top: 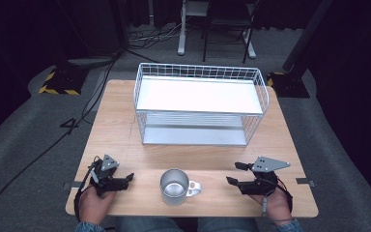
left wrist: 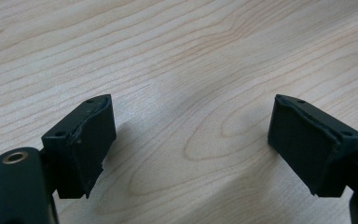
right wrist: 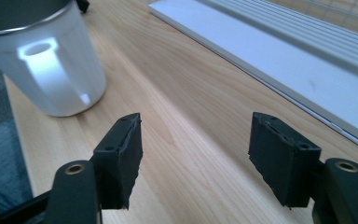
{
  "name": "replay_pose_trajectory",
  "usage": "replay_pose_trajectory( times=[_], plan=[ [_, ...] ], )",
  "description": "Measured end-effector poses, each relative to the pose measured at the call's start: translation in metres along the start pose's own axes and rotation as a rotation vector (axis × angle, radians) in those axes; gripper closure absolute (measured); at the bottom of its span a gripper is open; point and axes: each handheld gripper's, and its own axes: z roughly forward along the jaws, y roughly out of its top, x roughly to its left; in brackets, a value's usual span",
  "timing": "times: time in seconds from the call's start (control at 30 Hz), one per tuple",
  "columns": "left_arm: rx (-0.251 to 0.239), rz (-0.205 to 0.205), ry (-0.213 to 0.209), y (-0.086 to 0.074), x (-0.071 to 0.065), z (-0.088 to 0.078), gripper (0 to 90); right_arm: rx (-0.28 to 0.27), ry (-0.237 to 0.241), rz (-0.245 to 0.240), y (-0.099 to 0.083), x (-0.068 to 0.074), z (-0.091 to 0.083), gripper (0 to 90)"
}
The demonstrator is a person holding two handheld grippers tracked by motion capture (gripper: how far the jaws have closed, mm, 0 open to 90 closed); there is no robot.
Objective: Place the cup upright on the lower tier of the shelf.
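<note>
Fingers of both grippers apart and empty, left gripper (top: 131, 177) and right gripper (top: 234, 173) flanking mug (top: 175, 186), on table (top: 121, 130), wire basket (top: 200, 104) behind.

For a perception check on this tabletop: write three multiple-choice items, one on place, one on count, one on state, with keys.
1. Where is the metal mug?
A. Inside the wire basket
B. On the table between the two hand-held grippers
C. On the floor

2. How many mugs are on the wooden table?
A. One
B. Two
C. Three

3. What is between the right hand-held gripper's jaws?
A. The mug
B. A cloth
C. Nothing

Key: B, it stands on bare wood in front of the wire basket; A, a single mug; C, bare wood shows between the jaws.
</note>
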Motion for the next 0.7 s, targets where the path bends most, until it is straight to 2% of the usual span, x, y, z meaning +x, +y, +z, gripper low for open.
replay_pose_trajectory(
  times=[0.37,0.57,0.7],
  plan=[
    [0.000,0.002,0.000,0.000,0.000,0.000,15.4,-0.019,0.081,-0.031,0.013,0.024,0.000,35.2],
    [0.000,0.001,-0.001,0.000,0.000,0.000,15.4,-0.017,0.155,-0.057,0.021,0.041,0.009,35.4],
    [-0.001,-0.003,-0.001,0.000,0.000,0.000,15.4,-0.008,0.212,-0.094,0.026,0.053,0.018,36.9]
  ],
)
